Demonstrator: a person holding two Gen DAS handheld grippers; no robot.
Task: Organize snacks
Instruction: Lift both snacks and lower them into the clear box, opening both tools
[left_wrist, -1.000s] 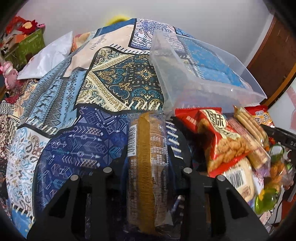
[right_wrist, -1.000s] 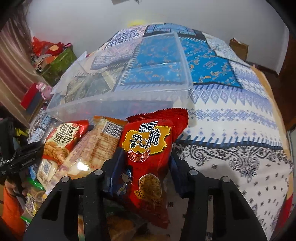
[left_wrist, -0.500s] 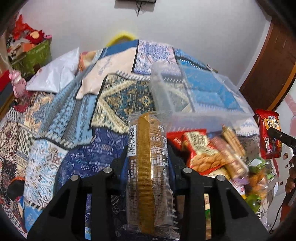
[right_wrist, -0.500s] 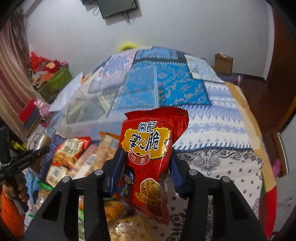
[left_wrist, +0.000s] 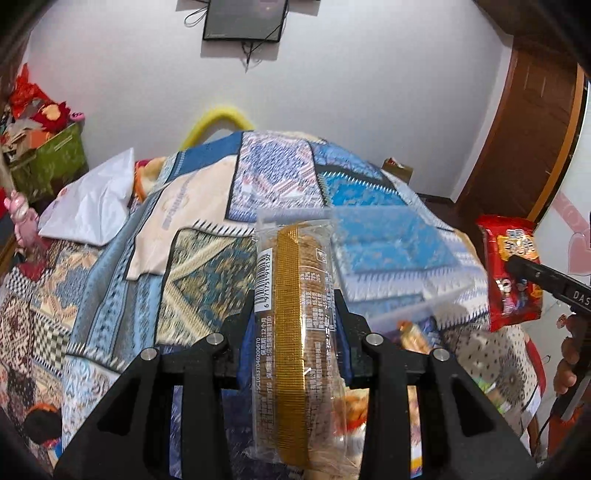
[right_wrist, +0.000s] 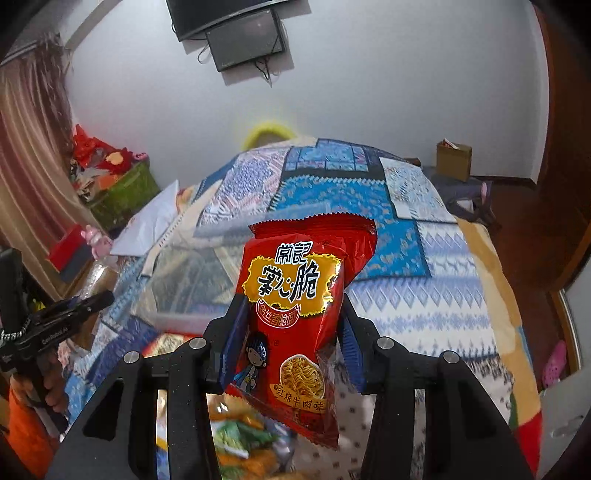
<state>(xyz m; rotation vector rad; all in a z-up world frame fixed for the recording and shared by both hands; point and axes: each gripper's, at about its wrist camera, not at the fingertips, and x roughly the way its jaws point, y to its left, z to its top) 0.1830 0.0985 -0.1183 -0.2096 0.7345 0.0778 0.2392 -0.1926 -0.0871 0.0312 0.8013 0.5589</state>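
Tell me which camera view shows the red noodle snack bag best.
The right wrist view: the red noodle snack bag fills the centre, front label facing the camera, clamped in the right hand-held gripper. The left wrist view shows it only small, at the right edge, partly hidden by that hand-held gripper.

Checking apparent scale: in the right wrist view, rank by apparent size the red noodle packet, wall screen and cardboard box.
1. red noodle packet, inflated by closeness to the camera
2. wall screen
3. cardboard box

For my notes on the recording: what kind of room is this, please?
Most likely a bedroom: a bed under a patchwork quilt, a pillow, and a wall-mounted screen.
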